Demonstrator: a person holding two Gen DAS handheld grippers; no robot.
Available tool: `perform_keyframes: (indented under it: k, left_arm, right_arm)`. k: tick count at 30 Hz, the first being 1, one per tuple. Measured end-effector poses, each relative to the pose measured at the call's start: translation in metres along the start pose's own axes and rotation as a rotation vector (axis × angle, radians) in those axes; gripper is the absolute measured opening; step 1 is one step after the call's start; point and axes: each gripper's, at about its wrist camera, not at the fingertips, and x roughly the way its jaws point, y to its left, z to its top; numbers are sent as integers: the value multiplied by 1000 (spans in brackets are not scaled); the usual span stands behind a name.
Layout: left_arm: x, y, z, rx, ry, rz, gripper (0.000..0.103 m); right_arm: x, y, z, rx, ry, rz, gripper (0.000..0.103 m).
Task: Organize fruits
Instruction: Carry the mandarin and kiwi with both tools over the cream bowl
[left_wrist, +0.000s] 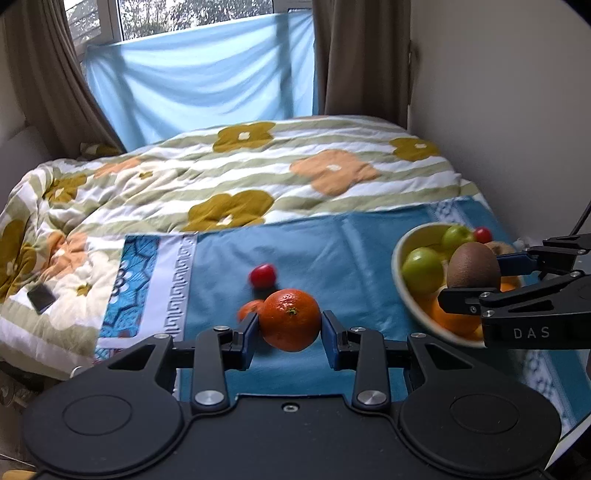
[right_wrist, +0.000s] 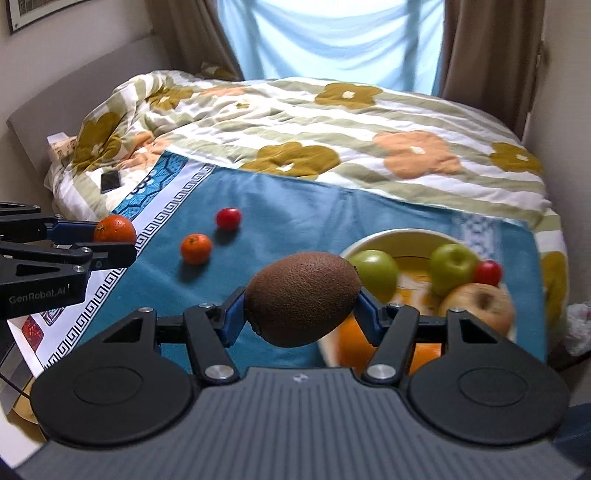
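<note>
My left gripper (left_wrist: 290, 332) is shut on a large orange mandarin (left_wrist: 290, 319) and holds it above the blue cloth (left_wrist: 332, 254); it also shows at the left of the right wrist view (right_wrist: 114, 229). My right gripper (right_wrist: 301, 312) is shut on a brown kiwi (right_wrist: 303, 297), held beside the near left rim of the yellow bowl (right_wrist: 373, 238); the kiwi also shows in the left wrist view (left_wrist: 472, 266). The bowl holds two green apples (right_wrist: 375, 267) (right_wrist: 452, 267), a tan apple (right_wrist: 478, 304), a cherry tomato (right_wrist: 487, 272) and oranges (right_wrist: 351, 343). A small mandarin (right_wrist: 196, 248) and a cherry tomato (right_wrist: 228, 218) lie on the cloth.
The cloth lies on a bed with a flowered quilt (left_wrist: 258, 173). A phone (left_wrist: 41, 297) lies on the quilt at the left. A wall (left_wrist: 517, 110) runs along the bed's right side. Curtains and a window stand behind.
</note>
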Motion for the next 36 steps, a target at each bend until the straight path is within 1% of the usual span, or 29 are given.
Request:
perform_keyframes:
  k: [7, 10, 15, 25, 32, 36]
  left_arm:
    - [-3, -47, 15, -2, -40, -20, 40]
    - [3, -65, 22, -3, -51, -43, 40]
    - [18, -91, 34, 39, -43, -91, 40]
    - [74, -122, 62, 147, -2, -191, 40]
    - [120, -132, 73, 215, 33, -241, 40]
    - [139, -135, 78, 235, 51, -265, 40]
  right_arm:
    - [-26, -44, -3, -1, -34, -20, 76]
    - [-35, -61, -4, -7, -49, -26, 76]
    - [-41, -84, -8, 16, -60, -56, 76]
    - [-37, -126, -17, 164, -47, -154, 76]
    - [-22, -138, -18, 231, -29, -192, 76]
    - [-15, -142, -17, 263, -21, -208, 76]
